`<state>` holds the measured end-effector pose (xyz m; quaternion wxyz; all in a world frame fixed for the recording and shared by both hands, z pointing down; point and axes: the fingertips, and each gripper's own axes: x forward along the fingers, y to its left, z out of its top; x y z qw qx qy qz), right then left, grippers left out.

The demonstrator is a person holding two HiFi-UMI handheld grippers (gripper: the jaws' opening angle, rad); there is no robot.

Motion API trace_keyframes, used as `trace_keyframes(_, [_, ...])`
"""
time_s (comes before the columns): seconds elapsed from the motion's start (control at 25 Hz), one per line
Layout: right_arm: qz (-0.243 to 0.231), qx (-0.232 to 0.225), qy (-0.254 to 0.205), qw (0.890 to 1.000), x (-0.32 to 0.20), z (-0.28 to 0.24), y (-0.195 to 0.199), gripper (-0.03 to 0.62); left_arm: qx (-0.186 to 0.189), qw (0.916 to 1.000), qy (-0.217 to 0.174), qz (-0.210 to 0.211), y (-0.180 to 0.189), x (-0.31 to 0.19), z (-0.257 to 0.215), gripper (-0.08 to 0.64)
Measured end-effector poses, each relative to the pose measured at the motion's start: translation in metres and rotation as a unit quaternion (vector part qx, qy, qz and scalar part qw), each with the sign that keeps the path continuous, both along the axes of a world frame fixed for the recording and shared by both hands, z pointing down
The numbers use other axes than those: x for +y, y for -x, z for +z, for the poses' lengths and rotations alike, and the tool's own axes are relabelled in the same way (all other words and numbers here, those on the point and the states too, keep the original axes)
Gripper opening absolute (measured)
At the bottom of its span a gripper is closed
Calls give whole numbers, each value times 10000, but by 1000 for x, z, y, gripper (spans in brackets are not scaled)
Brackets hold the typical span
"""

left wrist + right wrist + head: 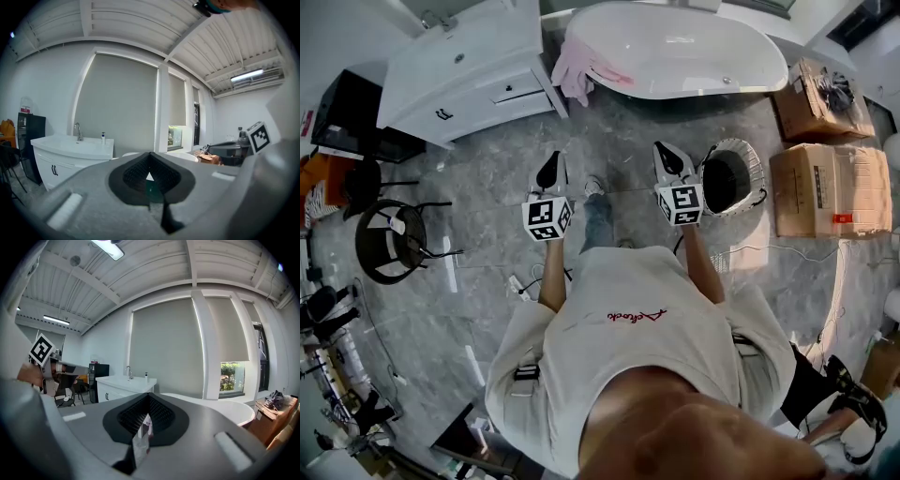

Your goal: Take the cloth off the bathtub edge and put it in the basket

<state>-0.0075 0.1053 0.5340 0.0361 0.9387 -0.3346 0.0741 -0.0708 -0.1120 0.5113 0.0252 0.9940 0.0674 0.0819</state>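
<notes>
A: What is seen in the head view?
B: A pink cloth is draped over the left end of the tub, at the upper middle of the frame. The basket is set on the floor right of centre, below the tub and well apart from the cloth. The left claw and right claw are held side by side at mid-frame, pointed up the frame towards the tub. The right claw is just beside the basket. The cloth is touched by neither.

A: And in the left gripper view?
B: The left claw is seen pressed together, with nothing caught between its jaws. A sink unit is shown at the lower left.

A: And the right gripper view?
B: The right claw is likewise closed, and nothing is gripped. The tub is shown at the lower right, with the sink unit left of centre.
</notes>
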Motion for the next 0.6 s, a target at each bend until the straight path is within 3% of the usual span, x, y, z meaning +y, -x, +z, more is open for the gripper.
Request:
trace_keyframes(0.32, [-4, 15, 27, 10000, -17, 1, -38, 6, -54, 10000, 66, -20, -38, -19, 11, 0])
trace_keyframes(0.6, [46, 40, 121, 9999, -41, 0, -92, 6, 20, 9999, 136, 74, -100, -42, 9, 0])
